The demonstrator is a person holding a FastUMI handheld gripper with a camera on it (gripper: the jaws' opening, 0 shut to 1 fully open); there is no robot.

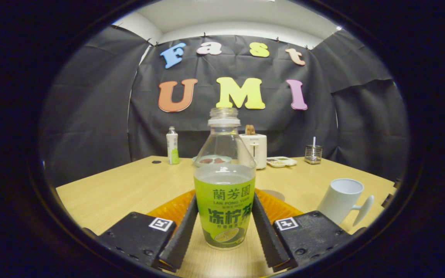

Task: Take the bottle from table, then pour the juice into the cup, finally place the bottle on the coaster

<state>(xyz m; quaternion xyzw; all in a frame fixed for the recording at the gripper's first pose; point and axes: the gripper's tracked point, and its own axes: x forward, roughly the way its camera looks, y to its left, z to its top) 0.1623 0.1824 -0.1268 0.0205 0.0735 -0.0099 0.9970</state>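
- bottle (224,193): uncapped, upright, between the gripper (224,227) fingers, orange coaster (168,210) behind.
- fingers: clamped on its sides.
- risk: squeezing or tilting early spills juice short of the cup (342,199).

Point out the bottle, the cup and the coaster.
bottle (225,208): gripper view, green label, gripped between the fingers.
cup (340,199): gripper view, white side wall.
coaster (172,208): gripper view, orange rim behind the bottle.
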